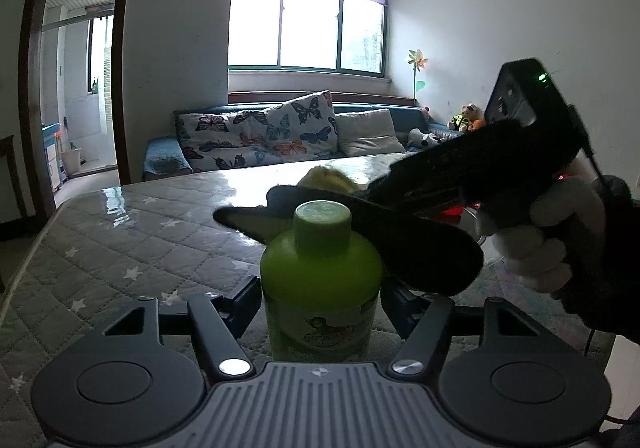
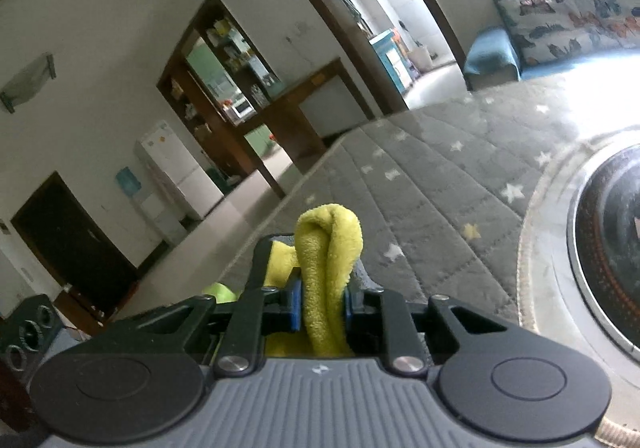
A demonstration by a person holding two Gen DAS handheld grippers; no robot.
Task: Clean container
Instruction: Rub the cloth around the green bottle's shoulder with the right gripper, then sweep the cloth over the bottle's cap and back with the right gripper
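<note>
Container at tabletop edge, cloth and bottle both gripped

Round container with pale rim and dark inside (image 2: 592, 248) sits on the grey star-quilted tabletop (image 2: 432, 175) under a glossy clear cover, at the right edge of the right wrist view; partly cut off, contents unclear. Right gripper (image 2: 320, 308) is just left of the container and tilted, jaws nearly closed, pinching a yellow-green fleecy cloth (image 2: 328, 260) that bunches up between the blue pads and sticks out past them. Left gripper (image 1: 320, 300) jaws are part open, pressed on both sides of a green plastic bottle with a green screw cap (image 1: 320, 268), upright, label partly visible low on its body. In the left wrist view the right gripper's dark body crosses right behind the bottle cap, held by a white-gloved hand (image 1: 548, 232) to the right of the bottle; a bit of the yellow cloth shows beyond it. Butterfly-print sofa (image 1: 260, 131) is well behind the bottle, under a window.
</note>
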